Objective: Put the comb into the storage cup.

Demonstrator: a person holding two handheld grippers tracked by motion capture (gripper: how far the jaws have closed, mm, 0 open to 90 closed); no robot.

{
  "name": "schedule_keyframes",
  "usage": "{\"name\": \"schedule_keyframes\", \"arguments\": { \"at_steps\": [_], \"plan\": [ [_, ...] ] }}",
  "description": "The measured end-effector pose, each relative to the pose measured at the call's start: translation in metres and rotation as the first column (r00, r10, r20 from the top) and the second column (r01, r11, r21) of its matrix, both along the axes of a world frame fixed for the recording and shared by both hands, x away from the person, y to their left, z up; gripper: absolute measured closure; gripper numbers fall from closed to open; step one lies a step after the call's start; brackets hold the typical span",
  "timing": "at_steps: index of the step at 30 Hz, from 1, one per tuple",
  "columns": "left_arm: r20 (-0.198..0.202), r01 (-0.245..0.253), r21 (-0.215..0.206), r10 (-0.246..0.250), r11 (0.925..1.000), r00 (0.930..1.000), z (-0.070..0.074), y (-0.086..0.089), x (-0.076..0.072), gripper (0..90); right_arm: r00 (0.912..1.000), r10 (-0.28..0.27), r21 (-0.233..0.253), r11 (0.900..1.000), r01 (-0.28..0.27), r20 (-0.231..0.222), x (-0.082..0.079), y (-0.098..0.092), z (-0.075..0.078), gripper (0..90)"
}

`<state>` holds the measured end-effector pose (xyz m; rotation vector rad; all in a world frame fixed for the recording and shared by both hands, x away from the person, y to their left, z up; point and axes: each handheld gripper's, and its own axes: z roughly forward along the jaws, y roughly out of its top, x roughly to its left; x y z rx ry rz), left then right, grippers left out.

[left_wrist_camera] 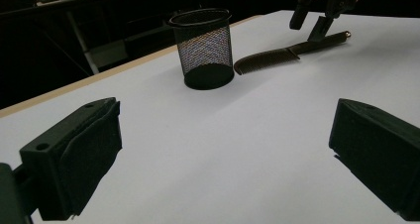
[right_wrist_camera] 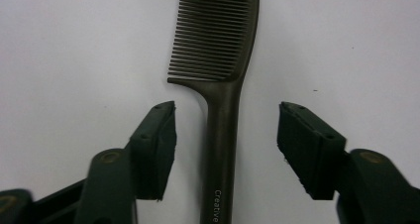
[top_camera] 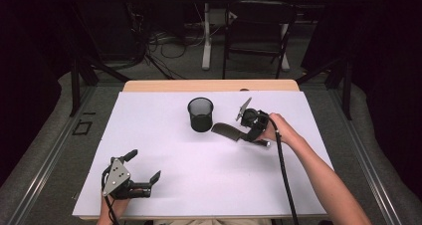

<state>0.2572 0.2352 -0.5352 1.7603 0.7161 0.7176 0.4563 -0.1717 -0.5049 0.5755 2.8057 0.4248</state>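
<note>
Barely started tbh: the comb (right_wrist_camera: 220, 85) lies flat on the bench (top_camera: 164, 150), its handle right between the right gripper (right_wrist_camera: 225, 149)'s spread fingers (right_wrist_camera: 158, 144), ungripped, while the left gripper (top_camera: 144, 171) idles open far off.
</note>
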Motion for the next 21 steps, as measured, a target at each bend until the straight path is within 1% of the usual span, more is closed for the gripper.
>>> {"name": "schedule_keyframes", "arguments": {
  "at_steps": [1,2,4,5,6,7,9,10,11,12,14,15,18,19,21],
  "plan": [
    [0.000,0.001,0.001,-0.001,1.0000,1.0000,0.000,0.000,0.000,0.0,1.0000,0.000,0.000,1.000,0.000,0.000,0.000,0.000,0.000,46.0],
    [0.001,0.002,0.001,-0.002,1.0000,1.0000,0.000,0.000,0.000,0.0,1.0000,-0.007,-0.005,1.000,0.007,-0.001,0.000,0.001,-0.001,48.1],
    [0.000,0.003,0.000,-0.003,1.0000,1.0000,0.000,0.000,0.000,0.0,0.9997,-0.003,-0.032,0.999,0.002,-0.023,0.001,0.002,-0.002,51.1],
    [-0.002,0.004,-0.001,-0.004,1.0000,1.0000,0.000,0.000,0.000,0.0,0.9998,0.004,-0.044,0.999,-0.005,-0.019,0.002,0.003,-0.004,53.6],
    [-0.004,0.003,-0.002,-0.003,1.0000,1.0000,0.000,0.000,0.000,0.0,0.9996,0.001,-0.052,0.999,-0.002,-0.030,0.002,0.003,-0.005,54.2],
    [-0.005,0.003,-0.002,-0.003,1.0000,1.0000,0.000,0.000,0.001,0.0,0.9996,0.003,-0.054,0.999,-0.005,-0.029,0.002,0.004,-0.008,56.6],
    [-0.005,0.004,-0.003,-0.004,1.0000,1.0000,0.000,0.000,0.000,0.0,0.9990,0.004,-0.073,0.997,-0.008,-0.044,0.004,0.005,-0.010,59.1],
    [-0.004,0.004,-0.002,-0.004,1.0000,1.0000,0.000,0.000,0.000,0.0,0.9990,0.004,-0.074,0.997,-0.007,-0.045,0.004,0.006,-0.011,61.0],
    [-0.005,0.005,-0.001,-0.005,1.0000,1.0000,0.000,0.000,0.000,0.0,0.9986,0.001,-0.087,0.996,-0.006,-0.052,0.005,0.007,-0.012,62.2],
    [-0.005,0.005,-0.001,-0.005,1.0000,1.0000,0.000,0.000,0.001,0.0,0.9985,0.001,-0.097,0.995,-0.006,-0.054,0.005,0.008,-0.013,62.9],
    [-0.006,0.006,-0.001,-0.006,1.0000,1.0000,-0.001,0.000,0.001,0.0,0.9982,0.001,-0.097,0.995,-0.006,-0.060,0.006,0.009,-0.014,64.2],
    [-0.006,0.006,-0.002,-0.006,1.0000,1.0000,-0.001,0.000,0.001,0.0,0.9980,-0.003,-0.109,0.994,-0.004,-0.063,0.007,0.009,-0.014,64.9],
    [-0.005,0.007,-0.001,-0.007,1.0000,1.0000,0.000,0.000,0.001,0.0,0.9969,-0.012,-0.119,0.993,0.003,-0.077,0.009,0.010,-0.017,66.3],
    [-0.004,0.006,-0.001,-0.006,1.0000,1.0000,0.000,0.001,0.000,0.0,0.9970,-0.014,-0.118,0.993,0.005,-0.076,0.010,0.010,-0.019,67.1],
    [-0.002,0.005,-0.004,-0.005,1.0000,1.0000,0.000,0.001,0.000,0.0,0.9956,-0.024,-0.126,0.992,0.012,-0.091,0.011,0.010,-0.020,67.4]
  ]
}}
